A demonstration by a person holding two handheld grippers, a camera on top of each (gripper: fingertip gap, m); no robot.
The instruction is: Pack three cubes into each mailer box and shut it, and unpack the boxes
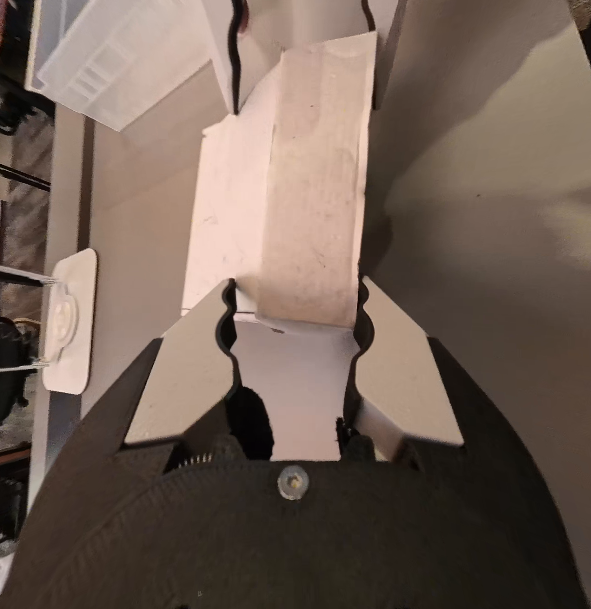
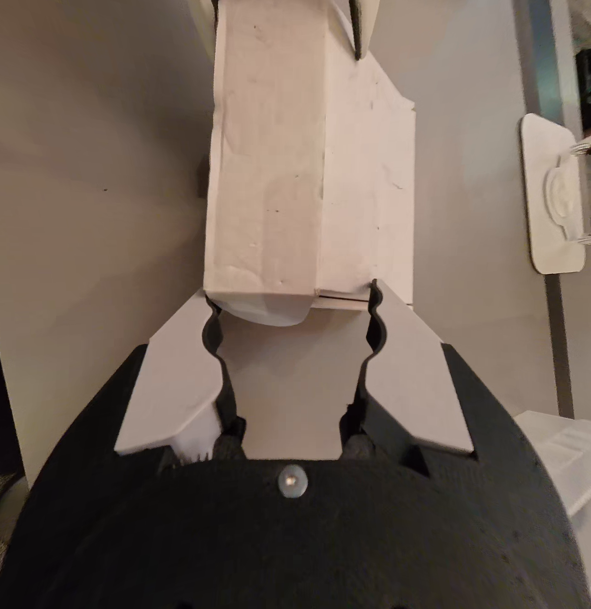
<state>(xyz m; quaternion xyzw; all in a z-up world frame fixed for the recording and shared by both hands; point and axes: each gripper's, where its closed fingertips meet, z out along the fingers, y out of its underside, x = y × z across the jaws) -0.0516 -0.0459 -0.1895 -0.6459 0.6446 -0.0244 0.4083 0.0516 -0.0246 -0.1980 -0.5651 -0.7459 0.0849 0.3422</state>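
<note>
Steadying white mailer box [image 1: 281, 204] mid-counter [image 1: 485, 263], lid down | left tongs [image 1: 295, 296] and right tongs [image 2: 292, 293] spread wide at opposite ends | step: likely closing | next: tuck flap.

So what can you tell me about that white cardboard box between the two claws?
The white cardboard mailer box is long and scuffed, shut as far as shows, on a grey table. The left gripper and the right gripper face it from opposite ends, jaws spread about its ends. A curved flap shows at one end.
</note>
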